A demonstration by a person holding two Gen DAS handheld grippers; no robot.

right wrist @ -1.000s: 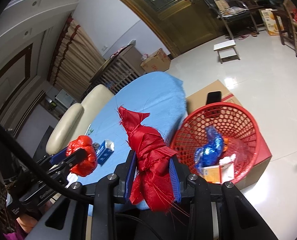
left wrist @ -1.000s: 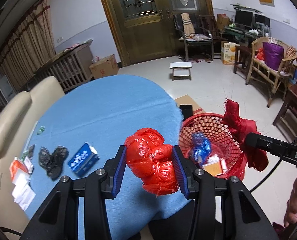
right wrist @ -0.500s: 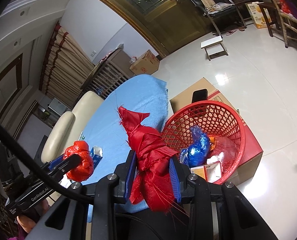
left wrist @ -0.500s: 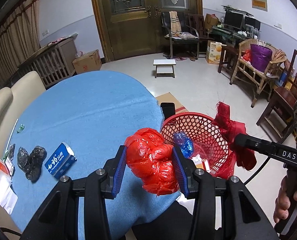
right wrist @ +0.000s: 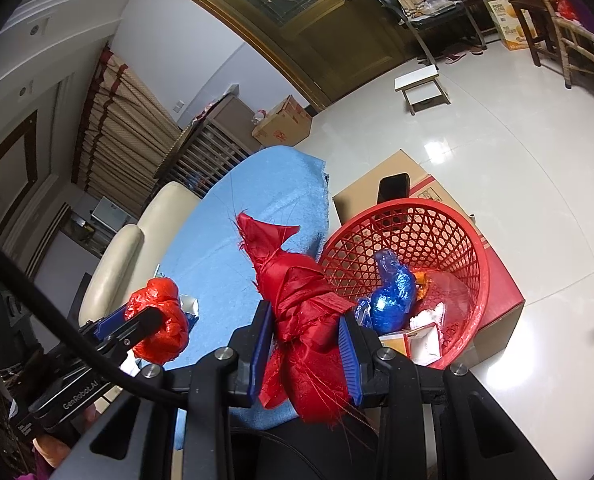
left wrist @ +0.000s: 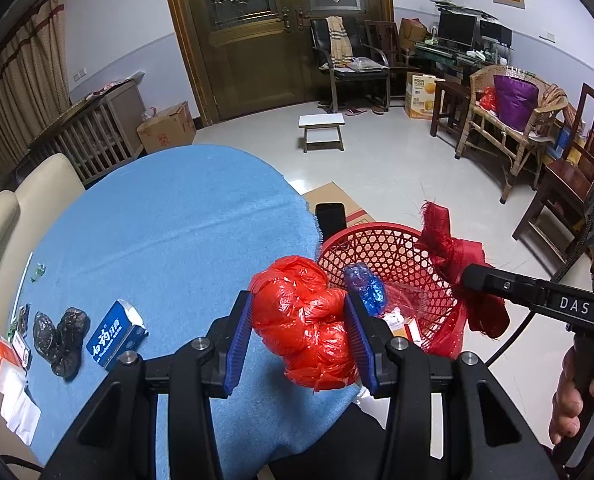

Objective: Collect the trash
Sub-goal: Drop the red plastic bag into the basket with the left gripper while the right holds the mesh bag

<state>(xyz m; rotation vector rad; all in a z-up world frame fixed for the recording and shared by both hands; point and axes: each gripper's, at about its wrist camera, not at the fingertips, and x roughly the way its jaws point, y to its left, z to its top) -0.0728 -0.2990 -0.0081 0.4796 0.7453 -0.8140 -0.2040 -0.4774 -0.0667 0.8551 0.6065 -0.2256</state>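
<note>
Between the left gripper pads sits a crumpled red plastic bag; the right gripper pinches red cloth — both carried, release over the red basket just ahead-right.

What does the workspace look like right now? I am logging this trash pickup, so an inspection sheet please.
Surface: round table with blue cloth, cream chairs at its far side.
Job's things: red basket on a cardboard box beside the table, already holding a blue bag and cartons.
Clutter: blue box, black bags, white and orange papers on the cloth; phone on the box.
Grippers: left claw shut on red plastic bag; right claw shut on red cloth.
Cables: black cable crosses the right view.
Surroundings: wooden doors, stool, chairs.
</note>
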